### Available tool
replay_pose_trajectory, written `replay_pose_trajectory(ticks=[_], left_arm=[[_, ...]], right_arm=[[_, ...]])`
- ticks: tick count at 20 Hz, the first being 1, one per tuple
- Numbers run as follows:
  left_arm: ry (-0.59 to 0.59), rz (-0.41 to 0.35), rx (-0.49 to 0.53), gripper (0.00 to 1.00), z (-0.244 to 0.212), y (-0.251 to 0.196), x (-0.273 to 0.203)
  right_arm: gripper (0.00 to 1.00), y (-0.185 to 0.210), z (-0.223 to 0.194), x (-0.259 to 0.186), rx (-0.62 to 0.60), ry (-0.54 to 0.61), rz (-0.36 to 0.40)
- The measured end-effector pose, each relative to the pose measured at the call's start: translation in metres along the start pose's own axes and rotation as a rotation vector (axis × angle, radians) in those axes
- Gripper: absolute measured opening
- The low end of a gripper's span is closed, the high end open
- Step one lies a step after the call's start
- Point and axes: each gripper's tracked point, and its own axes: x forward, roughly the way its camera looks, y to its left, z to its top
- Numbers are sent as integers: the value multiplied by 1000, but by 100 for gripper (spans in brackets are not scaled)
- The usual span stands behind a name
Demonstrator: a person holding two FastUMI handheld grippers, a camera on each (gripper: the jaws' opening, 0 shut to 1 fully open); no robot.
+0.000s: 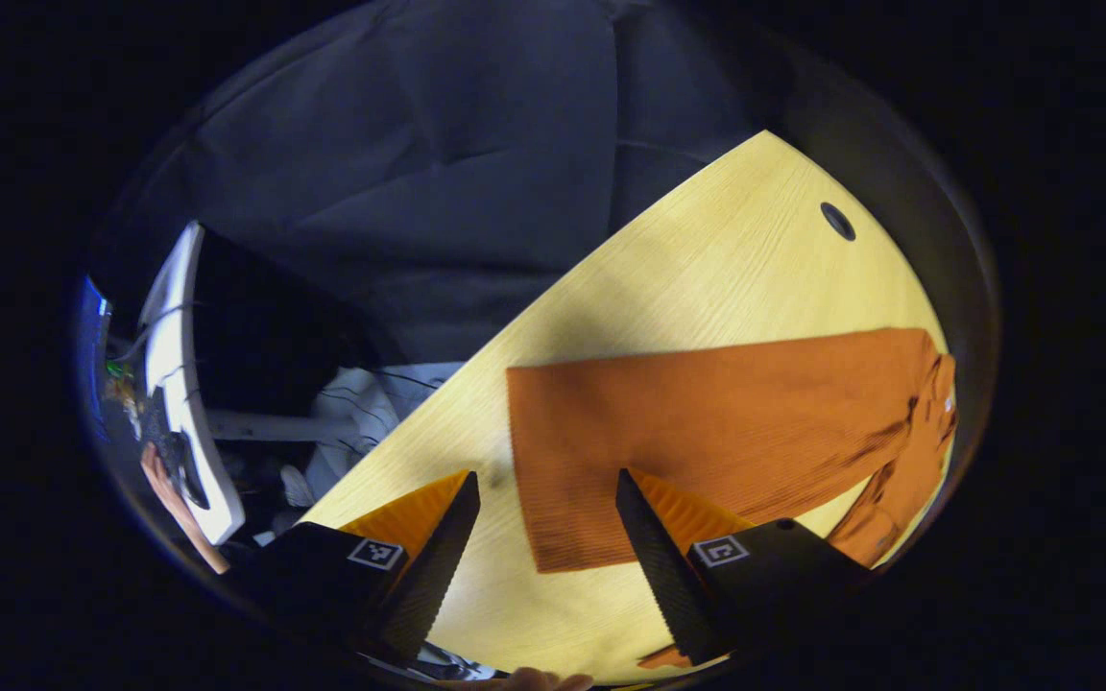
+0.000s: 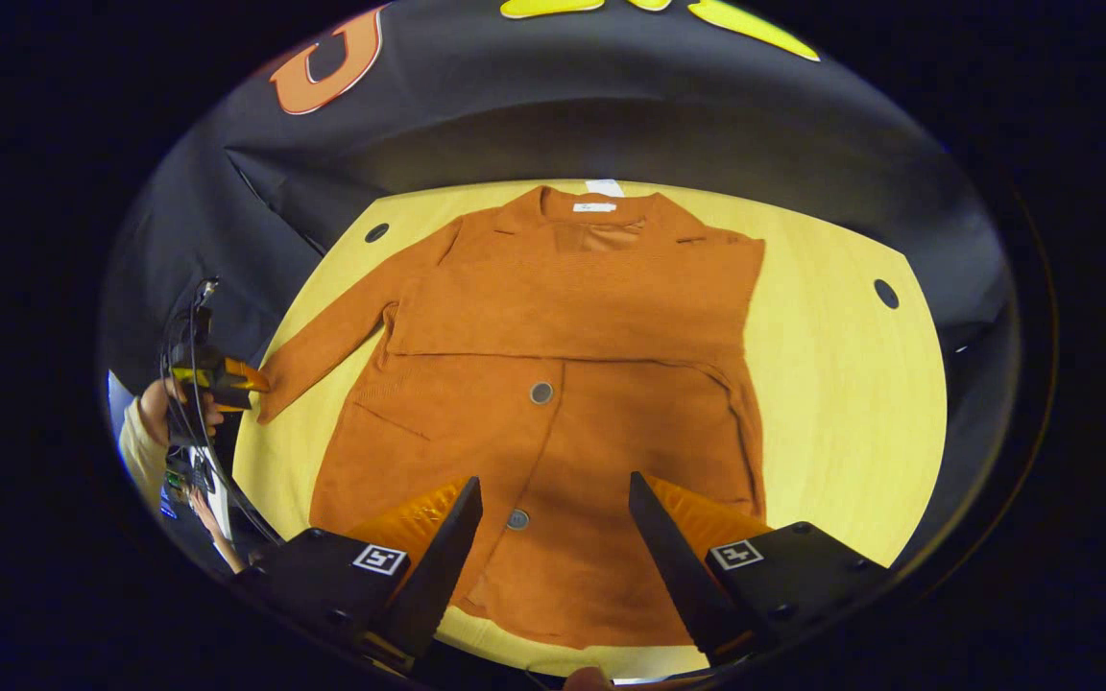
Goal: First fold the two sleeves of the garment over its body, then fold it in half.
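An orange buttoned coat (image 2: 553, 422) lies flat, collar at the far side, on a yellow wooden table (image 2: 831, 403). Its right-hand sleeve (image 2: 572, 307) is folded across the chest. The other sleeve (image 2: 332, 336) stretches out to the left, where my left gripper (image 2: 222, 379) sits at its cuff. In the left gripper view that sleeve (image 1: 707, 422) runs in from the right, and its cuff end (image 1: 539, 480) lies just ahead of my open left gripper (image 1: 548, 537), between the finger lines. My right gripper (image 2: 548, 542) hovers open above the coat's hem, holding nothing.
Round cable holes (image 2: 886, 293) (image 2: 376, 231) (image 1: 838, 221) mark the table's far corners. A hand (image 2: 155, 408) holds the left gripper beyond the table's left edge. A white desk edge (image 1: 174, 384) and cables stand off that side. Bare tabletop lies right of the coat.
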Motion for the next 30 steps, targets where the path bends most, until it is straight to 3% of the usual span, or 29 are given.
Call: replay_pose_trajectory(ticks=[3, 4, 5, 8, 9, 11, 12, 13, 15, 16, 17, 20, 30], left_arm=[[33, -24, 0, 89, 12, 0, 3], [44, -25, -1, 94, 13, -1, 2], [63, -20, -4, 88, 11, 0, 3], [95, 17, 9, 86, 13, 2, 3], [113, 16, 5, 76, 13, 1, 5], [122, 13, 2, 71, 14, -1, 4], [124, 8, 8, 75, 15, -2, 4], [127, 0, 18, 70, 15, -6, 5], [119, -12, 21, 34, 16, -14, 6], [114, -19, 20, 27, 15, -17, 9], [111, -2, 28, 8, 16, -16, 6], [118, 29, 77, 3, 16, -19, 4], [23, -86, 133, 3, 29, -99, -75]], right_arm=[[98, -9, -17, -19, 46, -20, 20], [98, -15, -22, -25, 53, -25, 18], [99, -21, -28, -31, 63, -34, 14], [98, -38, -43, -46, 116, -42, 10], [98, -43, -50, -51, 132, -45, 3], [98, -64, -62, -53, 141, -42, -40], [98, -71, -72, -53, 143, -24, -55], [98, -75, -83, -54, 149, -3, -59], [98, -85, -99, -54, 159, 26, -75], [98, -92, -107, -53, 160, 43, -89], [98, -97, -116, -54, 160, 57, -106], [98, -107, -139, -59, 158, 86, -129], [99, -138, -182, -53, 89, 157, -151]])
